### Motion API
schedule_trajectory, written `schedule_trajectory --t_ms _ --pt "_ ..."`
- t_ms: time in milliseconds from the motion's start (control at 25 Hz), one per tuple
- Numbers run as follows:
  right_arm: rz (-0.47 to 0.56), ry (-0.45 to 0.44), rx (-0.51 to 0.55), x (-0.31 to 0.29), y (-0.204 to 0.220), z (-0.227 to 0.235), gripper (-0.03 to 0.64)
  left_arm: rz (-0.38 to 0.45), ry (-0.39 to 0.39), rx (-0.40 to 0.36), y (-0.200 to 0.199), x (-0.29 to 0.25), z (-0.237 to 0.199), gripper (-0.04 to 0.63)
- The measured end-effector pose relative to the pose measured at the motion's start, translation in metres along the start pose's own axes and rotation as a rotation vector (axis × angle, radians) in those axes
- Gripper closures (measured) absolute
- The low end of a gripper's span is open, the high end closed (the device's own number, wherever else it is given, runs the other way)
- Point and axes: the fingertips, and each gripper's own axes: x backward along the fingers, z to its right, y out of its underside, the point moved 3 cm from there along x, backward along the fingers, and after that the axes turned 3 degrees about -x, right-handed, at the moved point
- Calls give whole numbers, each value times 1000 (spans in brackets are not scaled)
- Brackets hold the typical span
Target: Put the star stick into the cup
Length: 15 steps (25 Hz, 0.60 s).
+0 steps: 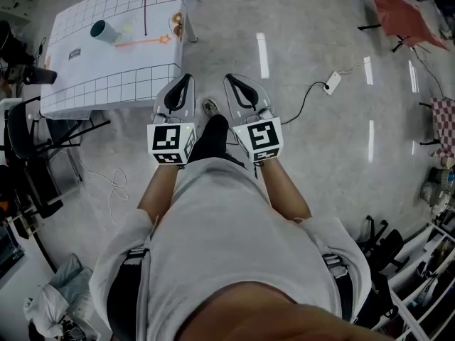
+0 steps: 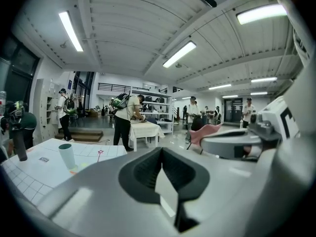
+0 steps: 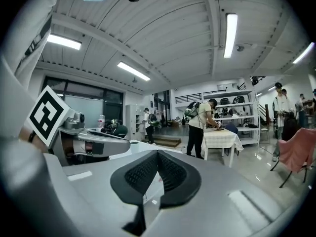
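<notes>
Left tool [image 1: 186, 79]: jaws closed pad to pad with nothing between them. It is held low in front of the body, nose pointing forward.
Right tool [image 1: 229, 78]: also closed and empty. It sits just beside the left tool and level with it.
Worktop [image 1: 71, 91]: has a grid-printed cover. It lies ahead and to the left of both tools, well apart from them, with bare floor [image 1: 298, 48] between.
Cup [image 1: 105, 31]: teal, and upright in the left gripper view. It stands on the worktop, forward-left of the left tool.
Dark star stick [image 1: 146, 16]: lies flat on the worktop, ahead and slightly left of the left tool. It is to the right of the cup and apart from it.
Long axis, dark stick: runs away from the tools, star at the far end, plain end nearest.
Orange star stick [image 1: 142, 42]: lies flat on the near side of the cup, crosswise to the tools' heading. The star end points right and the plain end is just beside the cup. Whether it touches the dark stick's near end I cannot tell.
Which stick is meant: the task does not say, and both lie near the cup.
Nearer tool: the left, by a little, since the worktop lies off to its side.
Stage (judgement): not begun, as neither stick is held.
Next move (judgement): a full approach forward-left has to come before any grasp. The left jaws must open on the way in. With the tools heading as they do now, the dark stick would be met end-on and the pads could close across its shaft. The orange stick would be met broadside.
</notes>
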Motion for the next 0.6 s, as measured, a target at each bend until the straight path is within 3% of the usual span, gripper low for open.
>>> schedule_trajectory --t_ms 240,600 --pt "-39 -50 -24 -90 -19 55 617 -62 -27 40 -10 -88 -58 592" --pt "-173 -236 12 -212 -27 96 617 -121 -88 103 -23 -176 -126 592"
